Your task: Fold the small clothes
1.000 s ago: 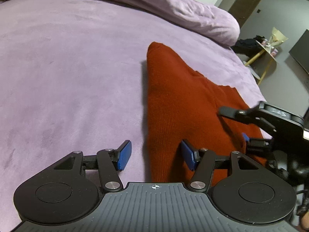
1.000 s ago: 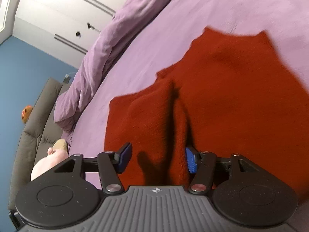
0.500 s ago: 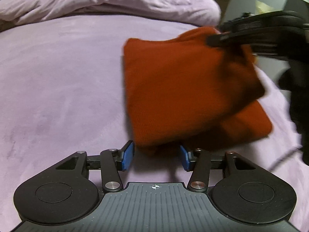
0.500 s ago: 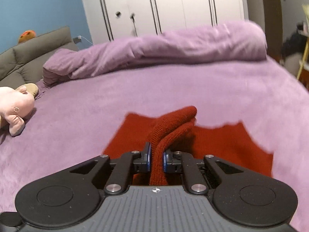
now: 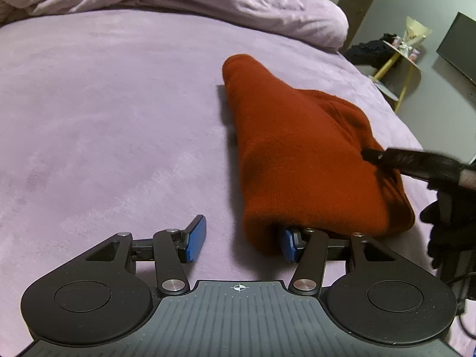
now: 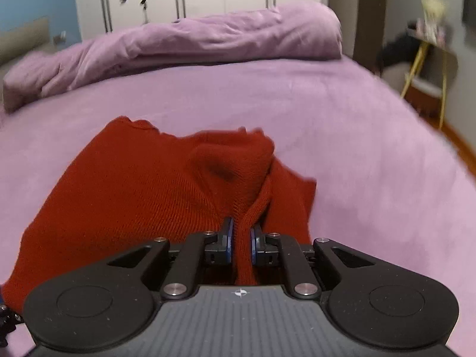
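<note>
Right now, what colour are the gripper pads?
Blue, on black fingers; clearest on the open left gripper in the left wrist view.

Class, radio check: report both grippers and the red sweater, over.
Left gripper open at sweater's near edge. Right gripper shut on red knit sweater, bunched on purple bedspread. Nothing in the way.

i can read no text, label, brand or number anywhere. the one sign is a small white crosshair mark on the ribbed grey body of my left gripper (image 5: 240, 245), and the same mark on my right gripper (image 6: 240, 239).
</note>
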The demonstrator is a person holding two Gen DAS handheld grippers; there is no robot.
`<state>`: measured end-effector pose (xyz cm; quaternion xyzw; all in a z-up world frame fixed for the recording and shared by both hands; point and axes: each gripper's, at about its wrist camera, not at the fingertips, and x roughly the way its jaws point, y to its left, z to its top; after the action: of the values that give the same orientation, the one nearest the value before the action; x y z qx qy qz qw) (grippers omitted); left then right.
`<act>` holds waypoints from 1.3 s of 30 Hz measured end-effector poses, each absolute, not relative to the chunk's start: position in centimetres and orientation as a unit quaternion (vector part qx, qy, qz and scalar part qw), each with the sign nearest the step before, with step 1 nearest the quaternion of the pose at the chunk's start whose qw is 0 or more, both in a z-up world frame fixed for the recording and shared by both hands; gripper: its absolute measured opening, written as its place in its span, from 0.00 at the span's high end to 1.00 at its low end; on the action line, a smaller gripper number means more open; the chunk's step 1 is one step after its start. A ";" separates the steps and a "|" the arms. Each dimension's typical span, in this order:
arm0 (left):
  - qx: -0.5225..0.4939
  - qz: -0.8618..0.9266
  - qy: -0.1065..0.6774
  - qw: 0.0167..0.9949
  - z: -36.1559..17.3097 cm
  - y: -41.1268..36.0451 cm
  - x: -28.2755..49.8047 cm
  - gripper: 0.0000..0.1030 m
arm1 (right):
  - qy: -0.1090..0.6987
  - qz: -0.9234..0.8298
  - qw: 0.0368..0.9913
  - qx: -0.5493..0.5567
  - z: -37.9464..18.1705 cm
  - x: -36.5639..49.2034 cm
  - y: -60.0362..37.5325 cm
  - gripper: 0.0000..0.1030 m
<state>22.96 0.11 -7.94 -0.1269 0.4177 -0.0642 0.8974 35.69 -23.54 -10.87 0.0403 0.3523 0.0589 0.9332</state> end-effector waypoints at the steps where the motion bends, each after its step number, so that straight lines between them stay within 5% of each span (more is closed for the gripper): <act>1: -0.126 -0.064 0.418 0.897 -7.9 0.2 23.1 0.45 | 0.352 0.067 0.931 0.066 -10.8 35.6 -24.1 0.85; 3: -0.129 -0.063 0.419 0.896 -8.1 0.3 23.3 0.46 | 0.363 0.081 0.919 0.131 -10.4 35.8 -25.4 0.77; 5: -0.128 -0.060 0.420 0.897 -8.1 -0.1 23.4 0.46 | 0.371 0.099 0.905 0.184 -10.4 36.1 -26.3 0.50; 6: -0.125 -0.058 0.420 0.897 -8.1 -0.4 23.5 0.46 | 0.371 0.108 0.899 0.205 -10.5 36.2 -26.4 0.47; 8: -0.116 -0.053 0.424 0.897 -8.0 -1.0 23.5 0.45 | 0.377 0.120 0.896 0.203 -10.7 36.8 -25.4 0.51; 10: -0.112 -0.048 0.429 0.895 -7.6 -1.1 23.1 0.43 | 0.375 0.103 0.913 0.120 -10.5 37.0 -23.3 0.85; 14: -0.116 -0.039 0.430 0.895 -7.0 -0.6 23.2 0.35 | 0.313 0.070 0.947 -0.010 -8.2 35.3 -21.2 0.86; 22: -0.122 -0.035 0.435 0.891 -7.4 -1.7 23.4 0.36 | 0.326 0.028 0.942 -0.067 -9.6 36.3 -22.3 0.84; 24: -0.130 -0.033 0.439 0.888 -7.3 -1.4 23.4 0.36 | 0.328 0.017 0.943 -0.045 -10.1 36.3 -23.3 0.66; 27: -0.129 -0.036 0.438 0.889 -7.1 -1.0 23.4 0.36 | 0.326 0.006 0.943 0.066 -9.0 34.8 -26.3 0.54; 33: -0.138 -0.038 0.433 0.890 -7.1 -1.0 23.3 0.39 | 0.353 0.031 0.890 0.288 -10.2 27.3 -31.6 0.53; 39: -0.130 -0.030 0.429 0.894 -6.4 -1.8 23.2 0.43 | 0.347 0.079 0.846 0.397 -13.0 26.7 -30.6 0.55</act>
<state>23.25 -1.79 -6.37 -0.1297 0.4289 -0.0297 0.8935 26.68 -30.64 -12.97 0.3975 0.3469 0.0787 0.8459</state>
